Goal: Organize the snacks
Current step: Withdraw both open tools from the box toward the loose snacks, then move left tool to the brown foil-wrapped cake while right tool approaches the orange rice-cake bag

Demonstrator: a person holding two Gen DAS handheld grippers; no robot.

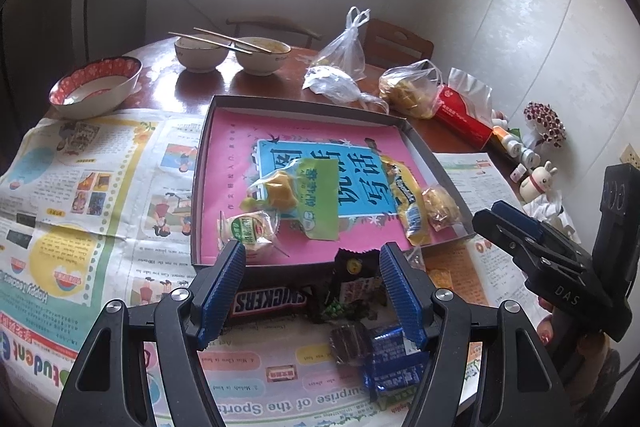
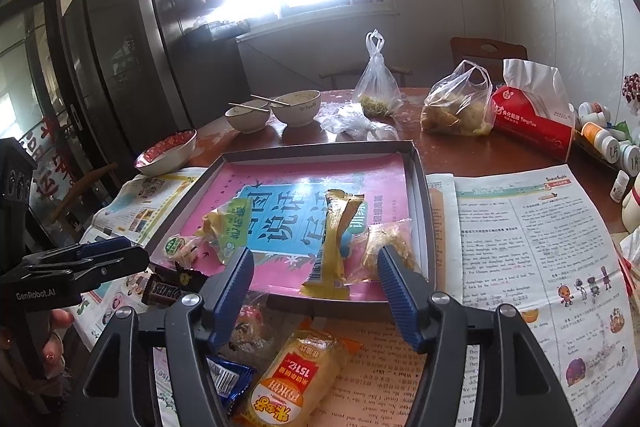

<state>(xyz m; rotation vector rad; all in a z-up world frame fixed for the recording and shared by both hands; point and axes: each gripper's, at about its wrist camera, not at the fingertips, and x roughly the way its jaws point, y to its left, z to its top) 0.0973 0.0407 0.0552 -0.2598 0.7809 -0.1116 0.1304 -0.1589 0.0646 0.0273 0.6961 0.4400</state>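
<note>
Blue ribbed pads lined both tools, and each stood with its fingers spread apart, clamped on nothing. Below the left hand-held gripper [image 1: 312,291] lay two blue wrapped biscuits [image 1: 394,363] and a dark brown square snack [image 1: 349,343] just beside them, partly covered by its right finger. Between its fingers the Snickers bar [image 1: 269,303] lay with its long axis running left to right, one end hidden behind the left finger, touching a black packet [image 1: 356,283] whose print was too small to read. Under the right hand-held gripper [image 2: 316,283] an orange-and-yellow snack bag [image 2: 296,379] pointed away along the fingers, its near end cut off by the frame edge; a clear crumpled wrapper [image 2: 252,323] sat just left of it, contents hard to make out.

Just beyond both tools sat the grey tray [image 2: 422,211], lined with a pink and blue booklet [image 2: 280,223]. Inside, a long yellow bar [image 2: 332,243] lay with its long axis pointing away from the right hand-held gripper, a clear bag of golden snacks [image 2: 384,247] touching its right side. Left of those, a green-and-yellow torn packet [image 1: 308,199] lay tilted, with a small round green-labelled cake [image 1: 248,231] at the tray's near left corner.

Newspaper [image 1: 80,187] covered the near surface [image 2: 460,147]. Farther off stood a red-patterned bowl [image 1: 96,87], two white bowls [image 1: 232,53] with chopsticks across them, tied plastic bags [image 1: 344,51] and a red tissue pack [image 2: 532,115].
</note>
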